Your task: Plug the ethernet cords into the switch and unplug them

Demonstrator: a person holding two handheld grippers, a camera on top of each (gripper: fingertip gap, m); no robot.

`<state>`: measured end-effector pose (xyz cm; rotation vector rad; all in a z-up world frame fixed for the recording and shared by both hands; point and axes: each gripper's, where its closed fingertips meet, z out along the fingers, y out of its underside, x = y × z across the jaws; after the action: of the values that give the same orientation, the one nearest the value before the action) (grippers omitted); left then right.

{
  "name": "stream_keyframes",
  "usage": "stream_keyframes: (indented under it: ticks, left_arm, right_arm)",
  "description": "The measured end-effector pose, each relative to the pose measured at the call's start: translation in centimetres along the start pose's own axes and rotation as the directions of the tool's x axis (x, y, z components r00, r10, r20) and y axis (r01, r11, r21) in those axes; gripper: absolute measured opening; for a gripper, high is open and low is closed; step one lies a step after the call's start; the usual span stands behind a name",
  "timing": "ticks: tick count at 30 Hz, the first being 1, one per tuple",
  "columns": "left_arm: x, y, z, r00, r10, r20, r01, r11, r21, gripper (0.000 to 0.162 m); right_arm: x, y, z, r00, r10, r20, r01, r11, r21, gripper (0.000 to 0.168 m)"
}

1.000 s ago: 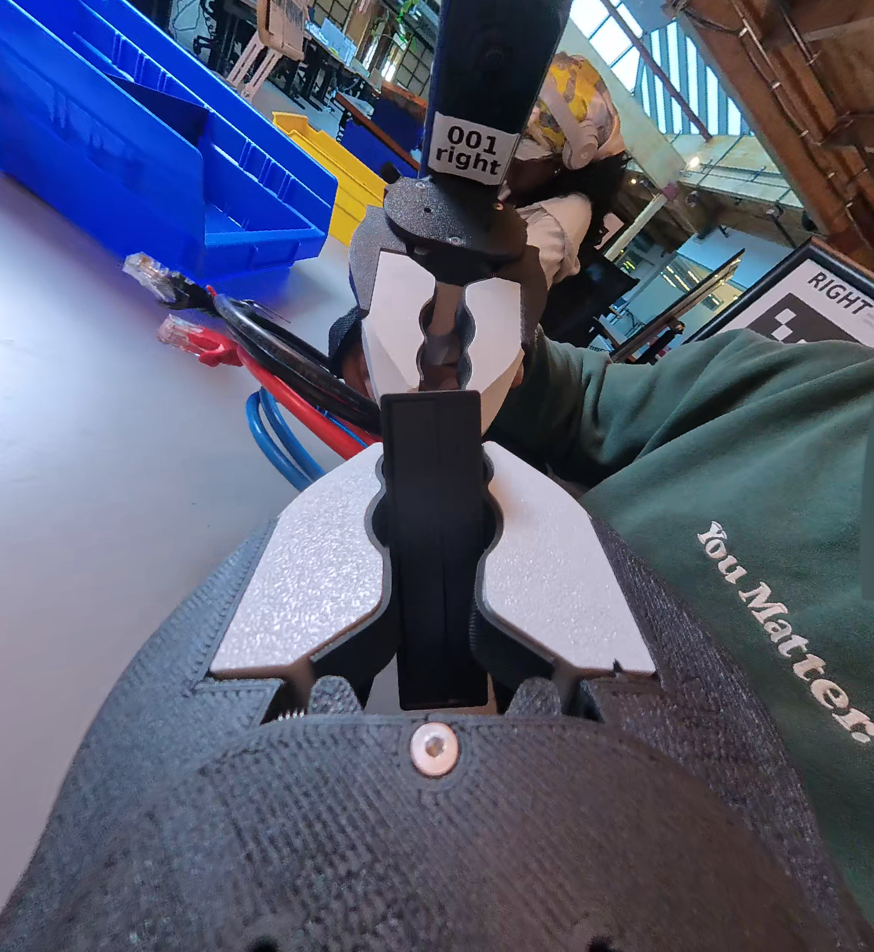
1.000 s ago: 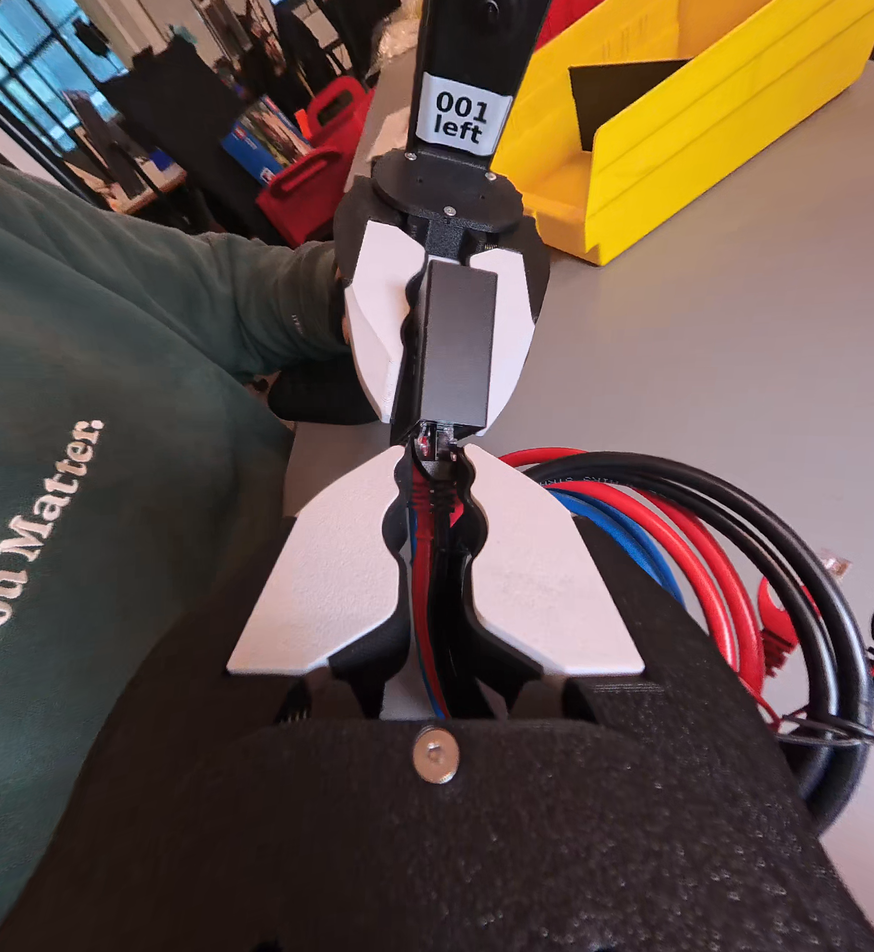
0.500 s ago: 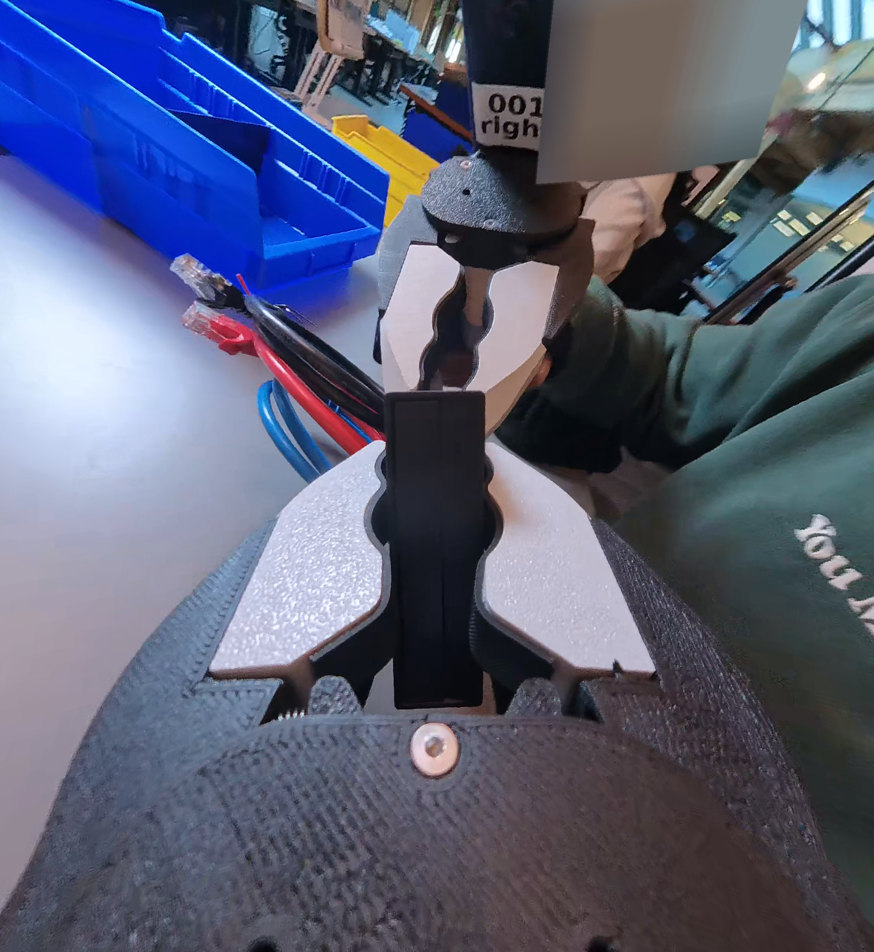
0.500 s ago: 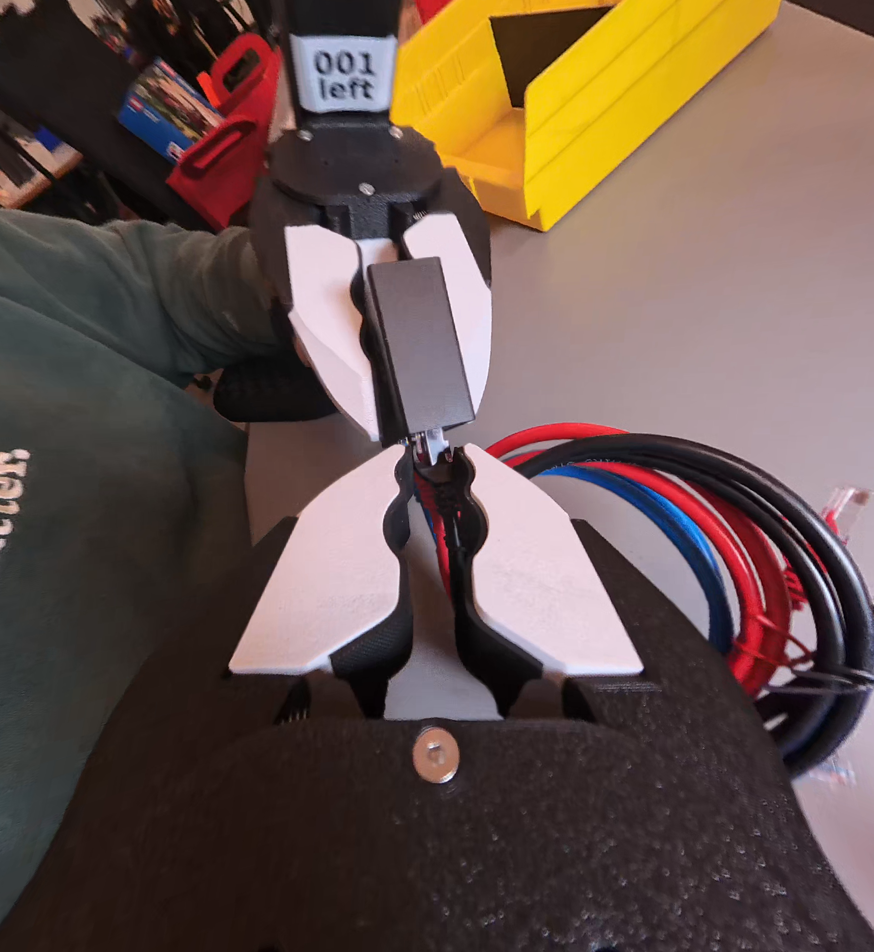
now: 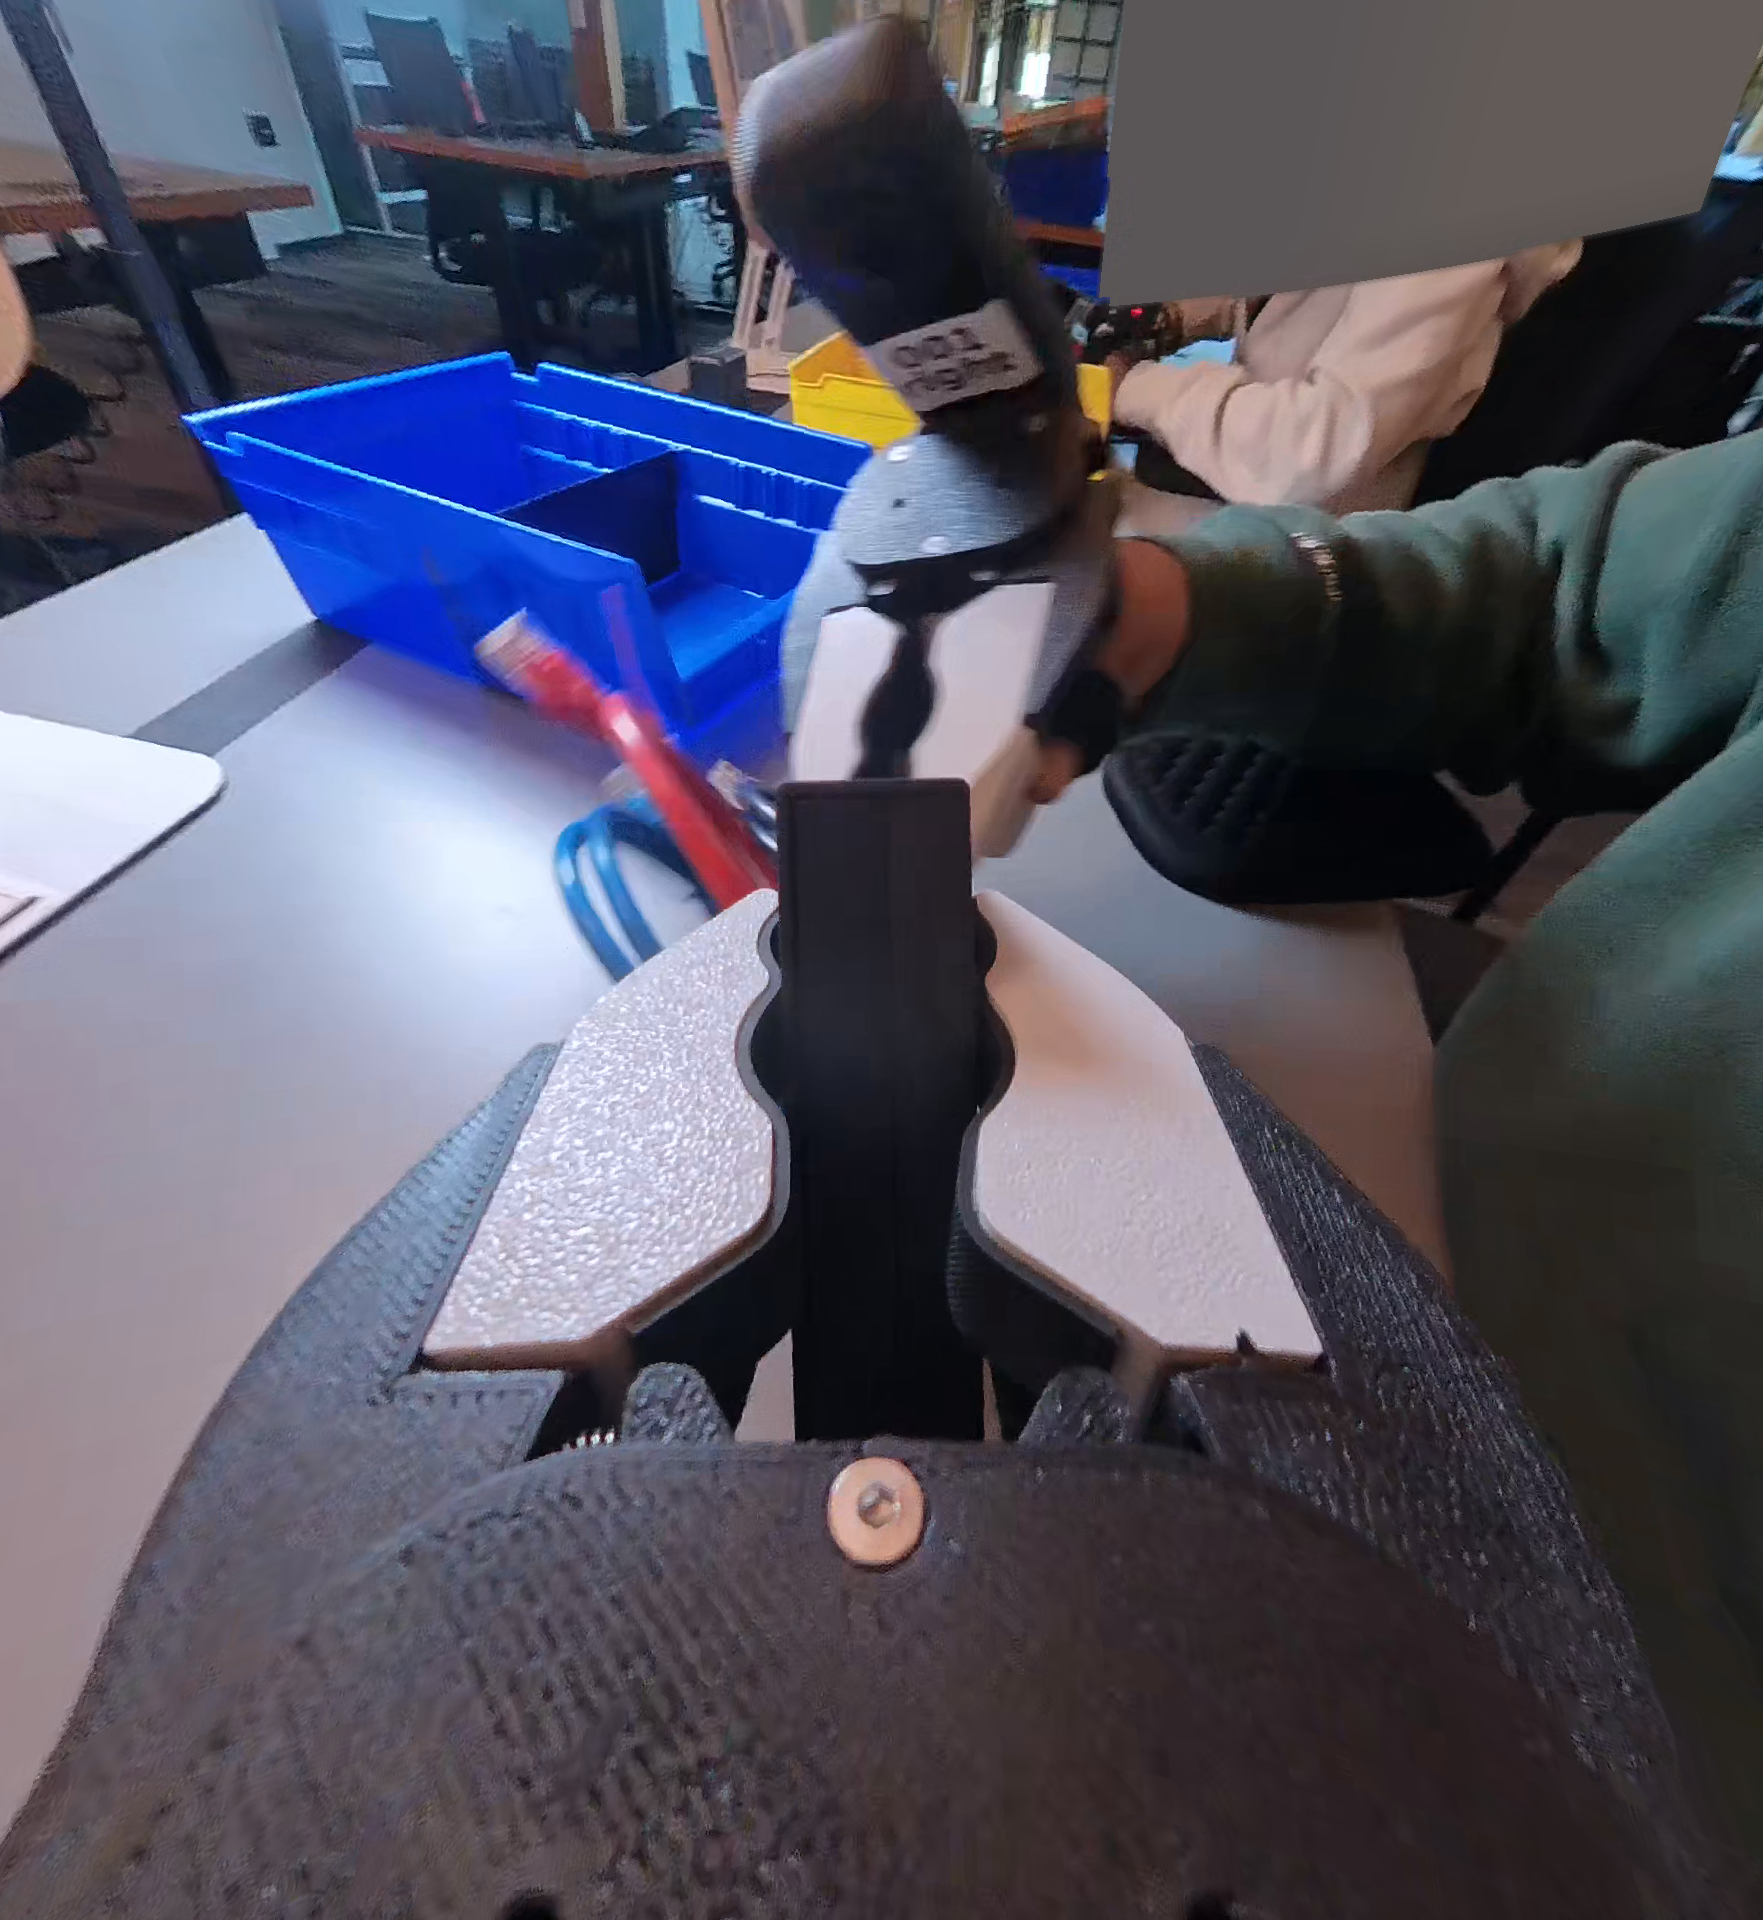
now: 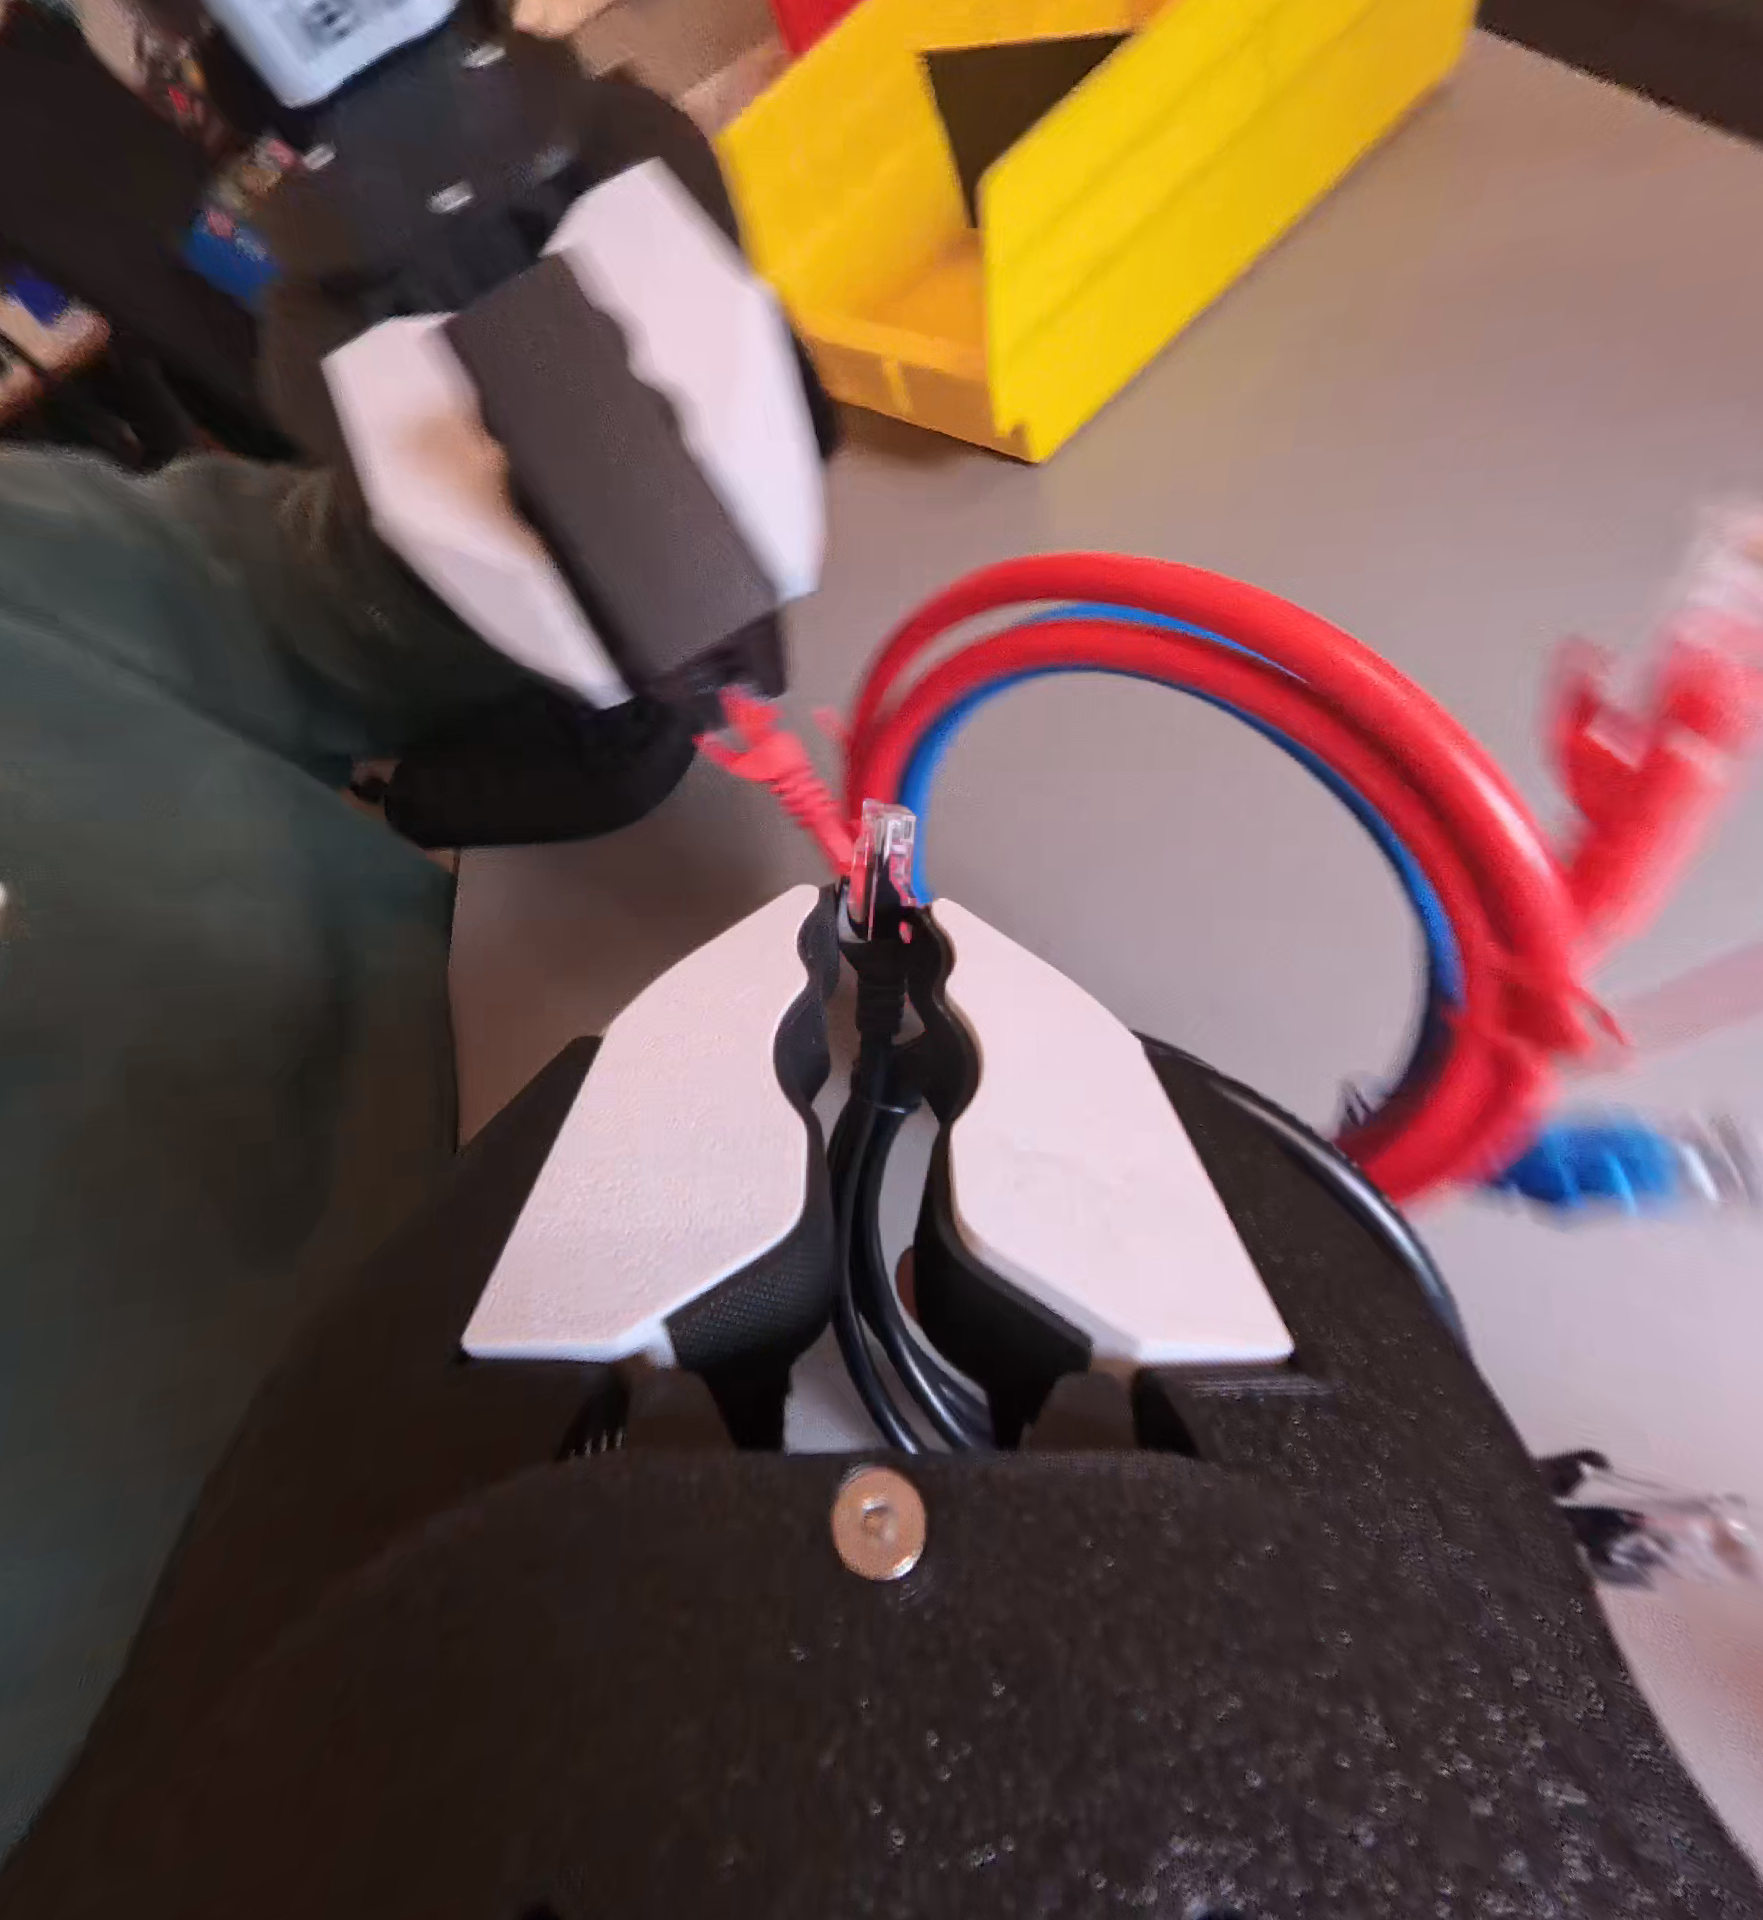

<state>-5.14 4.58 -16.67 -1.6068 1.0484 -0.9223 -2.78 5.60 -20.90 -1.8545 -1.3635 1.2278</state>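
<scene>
Gripping a black ethernet cord point(image 6: 882, 1023) just behind its clear plug point(image 6: 885, 847), the right claw point(image 6: 882, 914) is pinched nearly shut around the boot, with the plug tip free in the air and the rest of the cord looping back between the fingers toward the camera; a second ago that plug sat at or in a port of the switch point(image 6: 612, 488), and half a second ago it was just at the port mouth, so the two have since come apart and this cord now reads as unplugged. One red plug point(image 6: 752, 743) hangs at the switch's port face, seemingly seated, though blur makes that uncertain. The left claw point(image 5: 877, 914) is clamped on the black switch point(image 5: 877, 1039), which stands lengthwise between its fingers as it did in both earlier views, now swung well off to the left of the right claw in the right wrist view. Beyond the claws, the bundle of red cords point(image 6: 1272, 665) and a blue cord point(image 6: 1417, 883) arcs above the grey counter point(image 6: 1376, 364), loose plugs smeared by motion. Farther out stand a yellow bin point(image 6: 1116, 260) and, in the left wrist view, a blue bin point(image 5: 420, 520). Judging from this, the red cord appears next to be pulled
</scene>
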Motion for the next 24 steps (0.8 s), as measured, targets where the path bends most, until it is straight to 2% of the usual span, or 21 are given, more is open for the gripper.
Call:
stream_keyframes:
  ticks: [1,3,6,9,12,15,17,19,21,24]
  left_arm:
    - [-0.5,-0.1,-0.2,1.0,0.003,0.02,-0.003,1.0,0.002,0.031]
    - [-1.4,-0.7,-1.0,0.995,-0.102,-0.02,0.103,0.993,0.055,0.031]
    - [-2.7,-1.2,-2.3,0.947,-0.302,-0.112,0.317,0.937,0.147,0.031]
    - [-3.9,-0.9,-2.9,0.879,-0.44,-0.184,0.471,0.862,0.186,0.031]
    - [-4.4,-0.7,-3.0,0.819,-0.52,-0.244,0.566,0.801,0.196,0.03]
    - [-4.6,-0.6,-2.9,0.775,-0.562,-0.288,0.623,0.757,0.199,0.03]
    - [-4.6,-0.6,-2.9,0.765,-0.568,-0.303,0.633,0.749,0.196,0.03]
    - [-4.6,-0.4,-2.7,0.765,-0.568,-0.304,0.632,0.751,0.189,0.03]
    - [-4.5,-0.1,-2.5,0.764,-0.57,-0.302,0.633,0.754,0.176,0.03]
    - [-4.4,0.5,-2.0,0.75,-0.586,-0.307,0.646,0.748,0.152,0.03]
  right_arm:
    - [-1.2,-0.1,0.2,0.998,-0.06,0.007,0.06,0.998,-0.01,0.014]
    - [-2.2,-1.5,-0.1,0.995,-0.101,-0.002,0.101,0.995,0.021,0.014]
    - [-1.6,-3.0,-1.7,0.997,-0.074,0.006,0.073,0.993,0.094,0.014]
    - [-1.4,-3.6,-3.3,0.999,-0.011,0.046,0.004,0.989,0.149,0.014]
    - [-1.0,-4.5,-6.3,0.997,0.04,0.066,-0.054,0.973,0.223,0.014]
    - [-0.2,-5.7,-10.3,0.997,0.069,0.024,-0.073,0.955,0.287,0.014]
    - [0.4,-6.6,-13.3,0.997,0.076,-0.035,-0.062,0.949,0.309,0.014]
    - [1.8,-7.7,-16.4,0.986,0.055,-0.157,-0.005,0.954,0.299,0.014]
    - [4.3,-8.8,-19.4,0.953,0.039,-0.302,0.048,0.96,0.274,0.014]
    - [9.0,-9.3,-22.3,0.904,0.016,-0.426,0.077,0.977,0.201,0.014]
